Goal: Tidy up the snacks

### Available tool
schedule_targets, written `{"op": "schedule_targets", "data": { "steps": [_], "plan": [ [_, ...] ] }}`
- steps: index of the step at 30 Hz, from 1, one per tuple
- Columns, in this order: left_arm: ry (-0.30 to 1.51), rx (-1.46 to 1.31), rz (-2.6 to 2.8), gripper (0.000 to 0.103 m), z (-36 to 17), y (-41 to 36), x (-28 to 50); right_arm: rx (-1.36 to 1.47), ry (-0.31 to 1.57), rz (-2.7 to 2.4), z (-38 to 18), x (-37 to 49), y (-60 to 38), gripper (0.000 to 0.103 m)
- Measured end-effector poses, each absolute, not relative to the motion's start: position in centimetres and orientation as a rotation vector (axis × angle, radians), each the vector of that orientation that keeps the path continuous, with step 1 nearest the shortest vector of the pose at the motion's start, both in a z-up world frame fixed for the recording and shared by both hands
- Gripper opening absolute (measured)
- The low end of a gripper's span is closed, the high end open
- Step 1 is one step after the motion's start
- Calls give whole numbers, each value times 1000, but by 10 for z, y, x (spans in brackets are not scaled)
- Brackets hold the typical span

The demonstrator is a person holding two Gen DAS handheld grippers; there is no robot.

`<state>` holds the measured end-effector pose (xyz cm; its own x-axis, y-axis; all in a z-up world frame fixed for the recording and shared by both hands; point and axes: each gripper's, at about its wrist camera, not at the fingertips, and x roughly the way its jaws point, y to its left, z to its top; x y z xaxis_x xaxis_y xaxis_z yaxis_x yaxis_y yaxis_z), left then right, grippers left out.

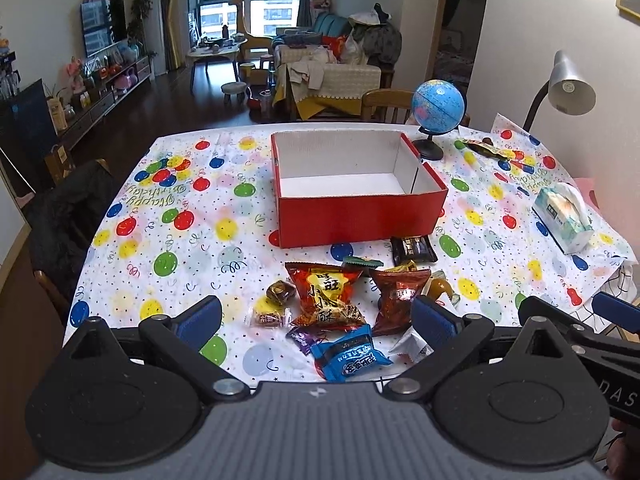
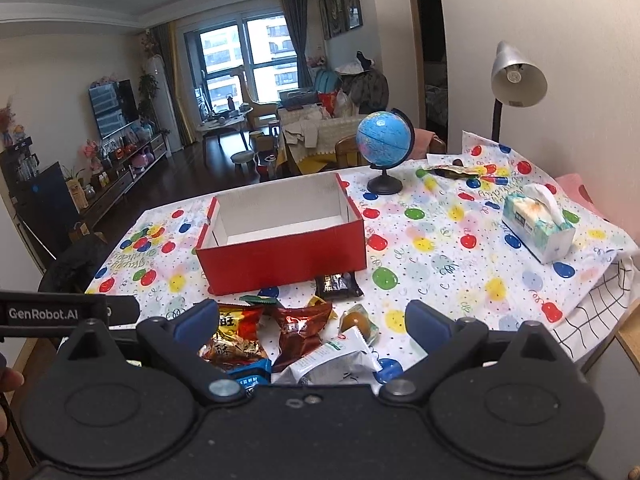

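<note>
- snacks lie in a loose pile on the near part of the table, just in front of the red box [image 1: 362,216]; the box stands with its top open and nothing visible inside, so by my judgement sorting has not yet begun.
- left gripper [image 1: 316,320] hangs above the pile with jaws spread wide, holding nothing; beneath it sit the large red-and-gold bag [image 1: 326,294], the blue packet [image 1: 348,356] and a small wrapped candy [image 1: 269,317].
- right gripper [image 2: 310,326] is likewise released and carrying nothing, poised over the dark red bag [image 2: 298,330] and the white packet [image 2: 334,360].
- black packet [image 1: 412,249] rests touching or just beside the box's near wall; one more wrapper [image 1: 486,149] lies well apart, near the globe [image 1: 438,105].
- next move, as i judge it: lower one gripper onto a top-lying packet, close on a crimped edge, lift over the near wall and release inside. crinkly film may slip or drag a neighbour.
- surface: balloon-print tablecloth [image 1: 176,208], wrinkled at the right corner; tissue pack [image 1: 564,214] and desk lamp [image 1: 570,86] to the right.
- room: living area beyond, with sofa, television, coffee table and large window.
</note>
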<state>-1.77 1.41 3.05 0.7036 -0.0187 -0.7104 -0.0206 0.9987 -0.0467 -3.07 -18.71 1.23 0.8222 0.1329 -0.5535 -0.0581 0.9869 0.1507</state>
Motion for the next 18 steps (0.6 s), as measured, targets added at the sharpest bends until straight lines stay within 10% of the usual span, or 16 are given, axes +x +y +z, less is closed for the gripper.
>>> {"op": "schedule_targets", "data": {
  "steps": [18],
  "plan": [
    [805, -80, -15, 102, 31, 15, -14, 123, 602, 105, 10, -31, -183, 99]
  ]
}}
